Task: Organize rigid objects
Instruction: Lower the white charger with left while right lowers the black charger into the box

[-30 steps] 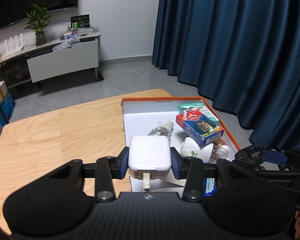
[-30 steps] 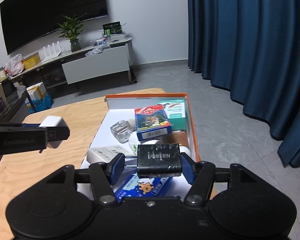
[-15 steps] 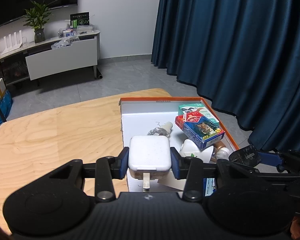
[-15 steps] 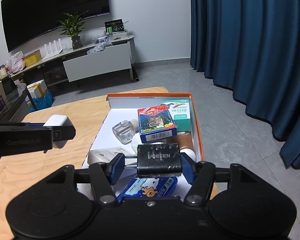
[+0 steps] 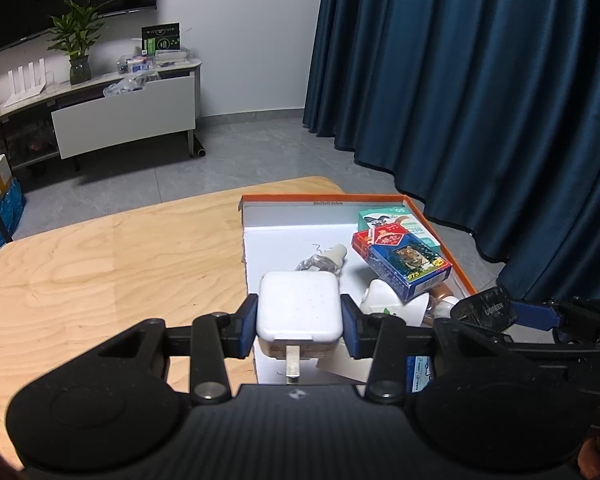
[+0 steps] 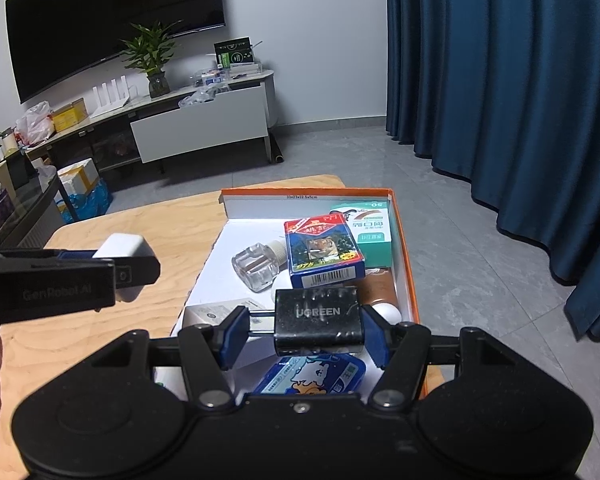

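Observation:
My left gripper (image 5: 299, 322) is shut on a white square charger (image 5: 299, 310), held above the near left edge of an orange-rimmed white box (image 5: 324, 199). It also shows in the right wrist view (image 6: 121, 258). My right gripper (image 6: 300, 330) is shut on a black UGREEN charger (image 6: 318, 320), held above the near part of the box (image 6: 404, 232). The black charger also shows at the right of the left wrist view (image 5: 485, 310). In the box lie a blue card box (image 6: 322, 250), a green box (image 6: 370, 226), a clear bottle (image 6: 256, 266) and a blue tin (image 6: 312, 374).
The box sits at the far right corner of a wooden table (image 5: 100, 264). Dark blue curtains (image 5: 480, 100) hang to the right. A TV cabinet (image 6: 196, 128) with a plant stands across the grey floor. A white carton (image 6: 216, 312) lies in the box's near left.
Both grippers have drawn back and up slightly from the box, each keeping its charger. The box contents have not moved.

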Tool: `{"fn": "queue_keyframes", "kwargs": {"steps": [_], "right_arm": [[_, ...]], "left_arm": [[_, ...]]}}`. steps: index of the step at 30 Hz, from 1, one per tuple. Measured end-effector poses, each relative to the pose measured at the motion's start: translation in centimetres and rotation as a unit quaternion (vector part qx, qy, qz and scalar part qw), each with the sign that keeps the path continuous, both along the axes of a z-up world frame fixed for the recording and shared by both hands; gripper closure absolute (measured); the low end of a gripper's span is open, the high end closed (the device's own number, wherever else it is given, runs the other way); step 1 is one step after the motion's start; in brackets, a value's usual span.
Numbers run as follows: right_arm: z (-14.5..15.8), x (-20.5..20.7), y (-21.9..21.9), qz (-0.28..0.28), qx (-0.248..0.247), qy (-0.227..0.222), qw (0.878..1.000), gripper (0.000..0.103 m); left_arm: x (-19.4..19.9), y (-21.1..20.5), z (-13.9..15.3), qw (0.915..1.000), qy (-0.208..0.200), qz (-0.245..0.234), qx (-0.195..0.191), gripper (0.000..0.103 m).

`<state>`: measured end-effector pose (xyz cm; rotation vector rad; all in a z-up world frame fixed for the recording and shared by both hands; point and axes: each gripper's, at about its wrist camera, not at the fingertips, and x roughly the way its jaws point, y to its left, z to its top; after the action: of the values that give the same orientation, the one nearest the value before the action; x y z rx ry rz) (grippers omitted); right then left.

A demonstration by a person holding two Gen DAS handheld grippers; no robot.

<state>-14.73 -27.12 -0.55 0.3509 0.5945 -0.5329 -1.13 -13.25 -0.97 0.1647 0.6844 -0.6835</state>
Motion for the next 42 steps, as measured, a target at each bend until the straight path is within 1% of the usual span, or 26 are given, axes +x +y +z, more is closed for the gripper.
{"fn": "queue_keyframes", "kwargs": {"steps": [12, 42], "right_arm": [[0.08, 0.01, -0.48, -0.008, 0.0, 0.001, 1.0, 0.031], [0.25, 0.78, -0.42, 0.003, -0.004, 0.004, 1.0, 0.031]], "left_arm": [[0.09, -0.06, -0.1, 1.0, 0.003, 0.0, -0.002, 0.06], [0.03, -0.76, -0.25, 1.0, 0.004, -0.003, -0.002, 0.06]]}}
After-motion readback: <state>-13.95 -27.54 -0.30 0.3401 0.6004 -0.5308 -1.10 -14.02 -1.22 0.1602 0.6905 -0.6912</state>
